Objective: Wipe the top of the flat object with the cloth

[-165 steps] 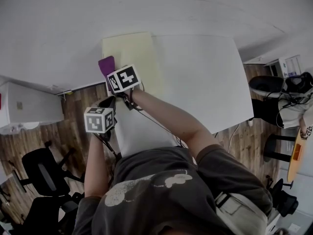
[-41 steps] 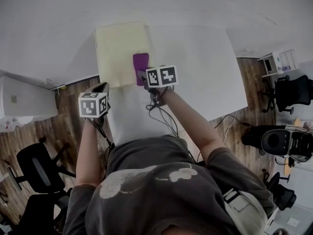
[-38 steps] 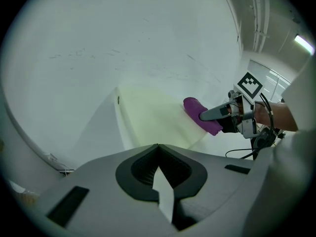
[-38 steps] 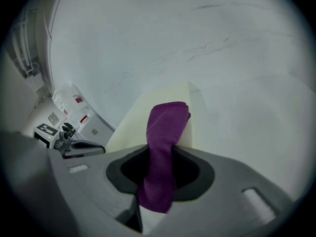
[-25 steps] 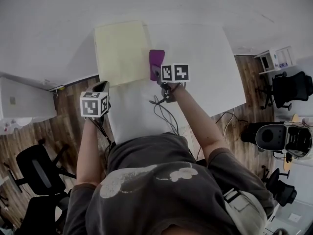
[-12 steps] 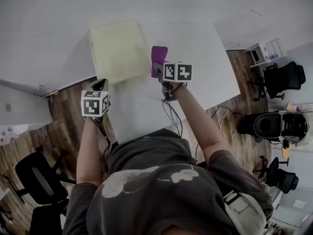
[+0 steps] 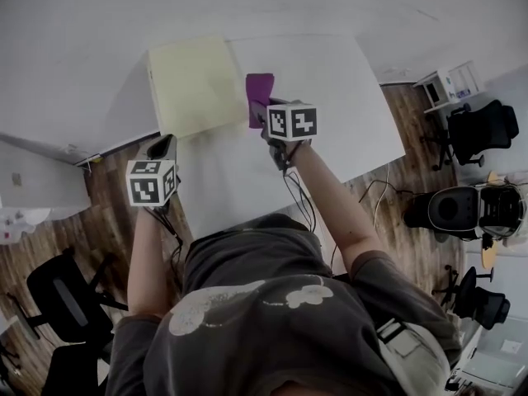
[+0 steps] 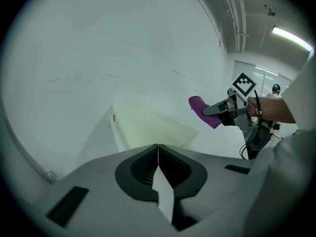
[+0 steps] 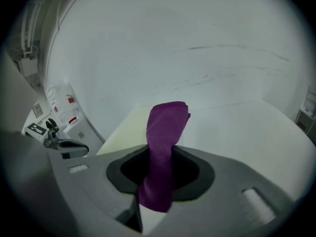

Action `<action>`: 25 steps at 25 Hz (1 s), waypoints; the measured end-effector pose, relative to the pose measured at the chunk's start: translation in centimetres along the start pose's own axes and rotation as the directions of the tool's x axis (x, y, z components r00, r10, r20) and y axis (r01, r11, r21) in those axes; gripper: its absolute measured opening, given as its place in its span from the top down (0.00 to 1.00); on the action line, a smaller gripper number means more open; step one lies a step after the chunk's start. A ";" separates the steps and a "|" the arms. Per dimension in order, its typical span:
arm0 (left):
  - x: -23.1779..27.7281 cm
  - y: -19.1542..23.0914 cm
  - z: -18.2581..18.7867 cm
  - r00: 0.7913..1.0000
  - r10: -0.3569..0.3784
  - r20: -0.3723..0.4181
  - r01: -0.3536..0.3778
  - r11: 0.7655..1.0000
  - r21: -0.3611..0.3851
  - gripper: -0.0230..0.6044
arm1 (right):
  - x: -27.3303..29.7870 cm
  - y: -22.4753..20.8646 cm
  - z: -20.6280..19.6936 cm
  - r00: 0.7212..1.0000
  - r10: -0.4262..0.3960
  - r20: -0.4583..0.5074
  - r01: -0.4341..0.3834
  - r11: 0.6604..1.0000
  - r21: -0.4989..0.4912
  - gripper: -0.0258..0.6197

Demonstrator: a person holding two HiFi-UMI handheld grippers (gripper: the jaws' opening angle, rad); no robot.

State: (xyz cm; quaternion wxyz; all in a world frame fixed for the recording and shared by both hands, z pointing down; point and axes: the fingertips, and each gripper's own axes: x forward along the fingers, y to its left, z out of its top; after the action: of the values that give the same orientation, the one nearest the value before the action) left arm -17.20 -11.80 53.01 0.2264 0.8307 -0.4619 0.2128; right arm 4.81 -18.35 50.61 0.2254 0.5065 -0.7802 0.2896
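Dark grey T-shirt (image 7: 272, 345), pale print (image 7: 247, 304). Grey left tongs (image 8: 158, 152) and right tongs (image 9: 159, 154) bear black-and-white marker cubes (image 7: 291, 120), black cables (image 7: 295, 198).

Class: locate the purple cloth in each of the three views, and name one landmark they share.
Head view: purple cloth upper centre, by the yellow sheet's right edge.
Left gripper view: right of centre, just past the sheet.
Right gripper view: dead centre, gripped in the right tongs.
Shared landmark: the yellow sheet on the white table.
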 end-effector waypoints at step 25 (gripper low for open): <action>2.4 -22.4 0.6 0.986 0.167 0.026 -0.166 0.985 -0.036 0.96 | -11.1 -9.5 -3.4 0.954 0.298 0.037 -0.272 0.909 -0.316 0.78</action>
State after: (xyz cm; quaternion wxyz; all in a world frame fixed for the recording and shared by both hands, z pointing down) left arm 3.35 -3.21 49.86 0.2153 0.7883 -0.5364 0.2111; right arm 18.05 -11.77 48.10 0.2235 0.3578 -0.8900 0.1729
